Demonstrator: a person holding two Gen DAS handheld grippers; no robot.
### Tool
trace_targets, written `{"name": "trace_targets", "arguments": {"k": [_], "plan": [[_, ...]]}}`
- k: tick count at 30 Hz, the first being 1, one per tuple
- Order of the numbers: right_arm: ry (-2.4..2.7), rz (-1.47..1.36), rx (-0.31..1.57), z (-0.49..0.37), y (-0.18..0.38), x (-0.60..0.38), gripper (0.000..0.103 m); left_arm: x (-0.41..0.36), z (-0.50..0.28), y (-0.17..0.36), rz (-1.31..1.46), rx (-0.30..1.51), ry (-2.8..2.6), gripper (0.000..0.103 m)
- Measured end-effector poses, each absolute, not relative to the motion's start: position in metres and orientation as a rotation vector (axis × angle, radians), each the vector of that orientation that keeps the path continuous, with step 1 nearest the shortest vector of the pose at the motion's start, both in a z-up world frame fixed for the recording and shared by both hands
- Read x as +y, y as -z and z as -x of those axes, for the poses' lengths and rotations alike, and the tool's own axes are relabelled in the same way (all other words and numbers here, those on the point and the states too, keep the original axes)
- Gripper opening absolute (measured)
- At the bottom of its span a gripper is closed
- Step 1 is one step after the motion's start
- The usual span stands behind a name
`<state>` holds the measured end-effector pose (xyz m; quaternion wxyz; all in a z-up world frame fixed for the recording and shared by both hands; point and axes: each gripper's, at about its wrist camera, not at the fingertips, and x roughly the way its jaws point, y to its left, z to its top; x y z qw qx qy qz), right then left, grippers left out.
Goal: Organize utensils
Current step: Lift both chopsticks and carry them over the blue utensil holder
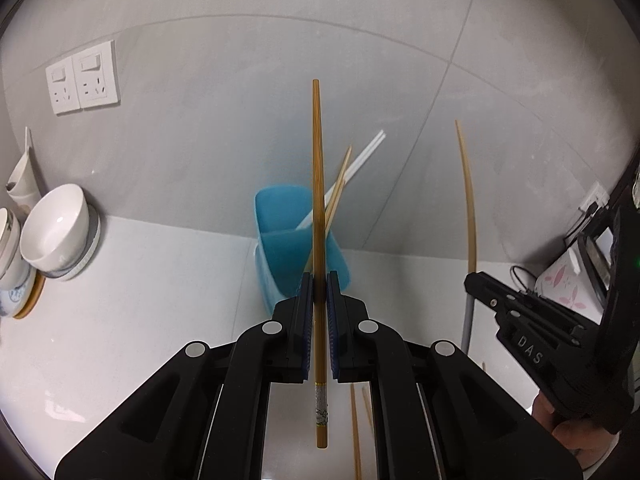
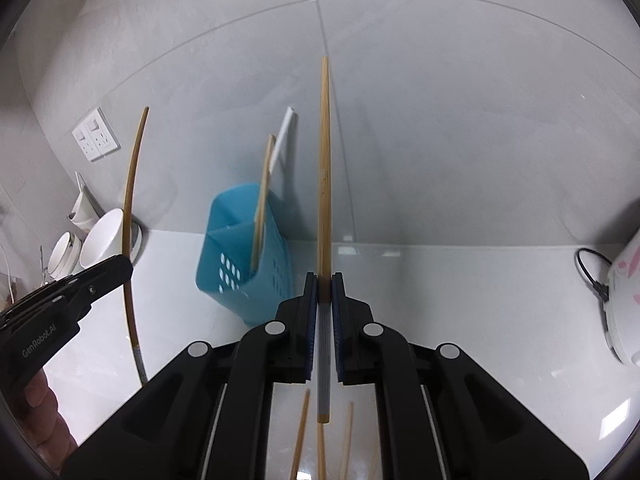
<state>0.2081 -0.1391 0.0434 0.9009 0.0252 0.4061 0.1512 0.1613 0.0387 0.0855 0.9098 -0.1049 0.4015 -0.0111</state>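
the left gripper (image 1: 320, 292) is pinching a brown bamboo chopstick with a patterned band near its butt (image 1: 319, 200), its pads pressed together on the shaft, the stick pointing up in front of the blue perforated plastic utensil holder (image 1: 288, 240). the right gripper (image 2: 325, 292) is clamping a paler bamboo chopstick with a ridged grey handle (image 2: 324, 168), to the right of that holder. a tan chopstick (image 2: 262, 200) and a white chopstick (image 2: 282, 136) are leaning inside the holder. loose wooden chopsticks (image 2: 300, 440) are lying on the white counter (image 2: 460, 288) in front of it, and white ceramic bowls (image 1: 56, 232) are sitting to its left
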Motion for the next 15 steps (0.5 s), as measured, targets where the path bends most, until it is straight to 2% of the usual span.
{"name": "trace_targets", "arguments": {"k": [15], "plan": [[-0.361, -0.122, 0.703, -0.243, -0.058, -0.121, 0.006, 0.049, -0.207, -0.096, 0.264, 0.596, 0.055, 0.006]]}}
